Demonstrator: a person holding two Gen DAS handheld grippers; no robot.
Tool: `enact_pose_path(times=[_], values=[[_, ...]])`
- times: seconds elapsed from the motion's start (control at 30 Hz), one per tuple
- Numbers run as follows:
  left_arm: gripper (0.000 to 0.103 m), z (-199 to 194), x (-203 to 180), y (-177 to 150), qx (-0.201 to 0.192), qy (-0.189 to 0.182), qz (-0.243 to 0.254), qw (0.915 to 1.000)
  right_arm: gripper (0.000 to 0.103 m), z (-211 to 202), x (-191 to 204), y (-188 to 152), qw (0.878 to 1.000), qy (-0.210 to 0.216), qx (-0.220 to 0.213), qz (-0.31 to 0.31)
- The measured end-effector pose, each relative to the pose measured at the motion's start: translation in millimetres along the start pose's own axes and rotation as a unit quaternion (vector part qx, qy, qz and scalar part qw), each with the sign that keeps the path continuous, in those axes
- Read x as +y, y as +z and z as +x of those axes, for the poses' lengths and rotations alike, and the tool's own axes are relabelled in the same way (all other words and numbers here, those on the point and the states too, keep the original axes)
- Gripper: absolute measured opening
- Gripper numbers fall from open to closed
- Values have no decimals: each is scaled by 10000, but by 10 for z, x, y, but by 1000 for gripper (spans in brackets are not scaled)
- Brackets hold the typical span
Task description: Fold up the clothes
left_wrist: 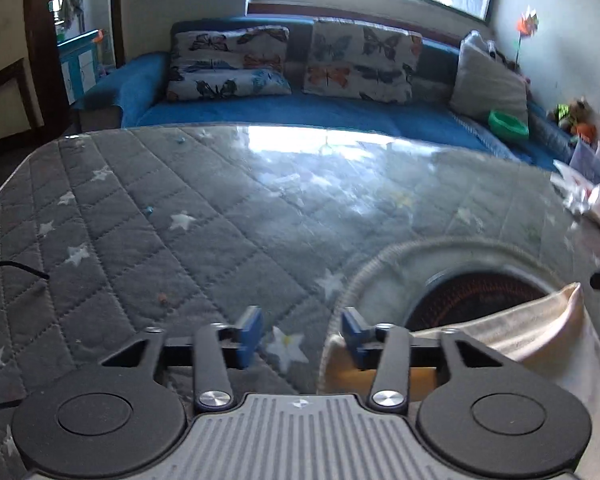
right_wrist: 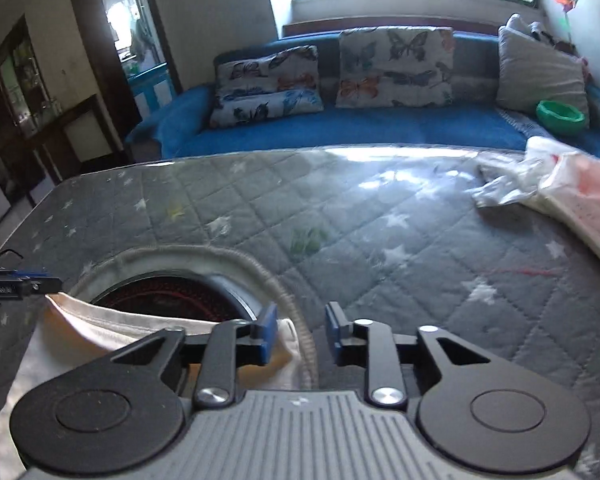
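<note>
One white garment (left_wrist: pixel 540 340) is being left at the surface's (left_wrist: pixel 160 220) near edge; both grippers' jaws, left gripper (left_wrist: pixel 302 334) and right gripper (right_wrist: pixel 301 334), are being held apart, seemingly empty.

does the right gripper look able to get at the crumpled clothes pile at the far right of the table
Probably yes. The right gripper is open and holds nothing, and only bare quilted table cover lies between it and the clothes pile.

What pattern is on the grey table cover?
White stars on diamond-quilted grey table cover, clearest in the right wrist view.
</note>
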State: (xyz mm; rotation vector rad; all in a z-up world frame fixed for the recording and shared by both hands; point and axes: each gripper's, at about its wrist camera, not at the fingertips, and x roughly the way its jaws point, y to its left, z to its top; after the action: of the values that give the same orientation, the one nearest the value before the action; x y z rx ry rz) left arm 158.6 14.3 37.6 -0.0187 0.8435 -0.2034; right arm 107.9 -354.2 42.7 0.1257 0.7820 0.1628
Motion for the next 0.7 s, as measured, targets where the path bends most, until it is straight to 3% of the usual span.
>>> enact_pose_path(times=[0.07,0.23,0.47,0.7], values=[[62,-41,53,19,-17,5,-128,9999,32,-58,-17,3,10000,-26,-47,34],[62,-277,62,5,-362,-64,-151,9992,32,-131,66,-31,9997,63,28,-229],[61,-472,-294,-199,-369,-956,695,9923,25,26,441,-162,9927,487,500,-986],[61,-232,-637,-399,11,-1208,1309,9840,25,299,537,-139,9942,410,525,-846]])
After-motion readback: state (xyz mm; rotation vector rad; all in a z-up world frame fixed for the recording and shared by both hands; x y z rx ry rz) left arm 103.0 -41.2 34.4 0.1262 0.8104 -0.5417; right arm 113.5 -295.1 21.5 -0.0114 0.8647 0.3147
